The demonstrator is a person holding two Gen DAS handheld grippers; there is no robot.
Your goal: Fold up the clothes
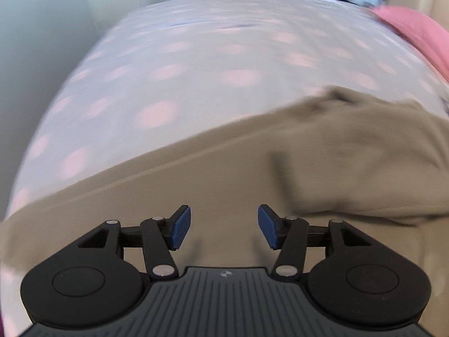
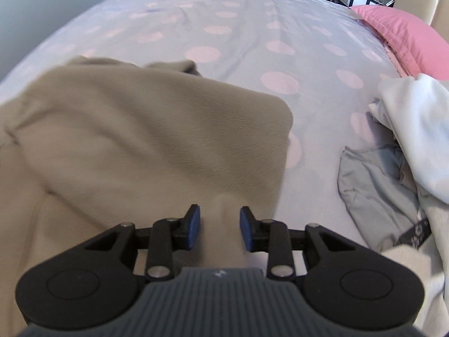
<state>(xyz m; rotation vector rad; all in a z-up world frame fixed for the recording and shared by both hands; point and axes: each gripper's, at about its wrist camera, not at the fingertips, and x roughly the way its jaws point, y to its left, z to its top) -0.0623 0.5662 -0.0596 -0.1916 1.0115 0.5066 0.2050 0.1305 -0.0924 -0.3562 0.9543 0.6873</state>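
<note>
Working over the bed point(image 2: 230, 22) with its pink-dotted cover, we had the beige garment point(image 2: 146, 129) spread across the near side, one part of it already doubled over the rest. Our left gripper point(image 1: 224, 226) hovered above the beige cloth with its jaws spread wide and nothing between them, though that view was blurred. Our right gripper point(image 2: 220, 229) had its jaws parted too, with a ridge of the beige cloth lying between them but not pinched. We judged the fold to be midway. The next move called for closing both jaws on an edge and carrying it across squarely. A heap of white and grey clothes point(image 2: 398, 151) waited to the right, near the pink pillow point(image 2: 407, 39).
</note>
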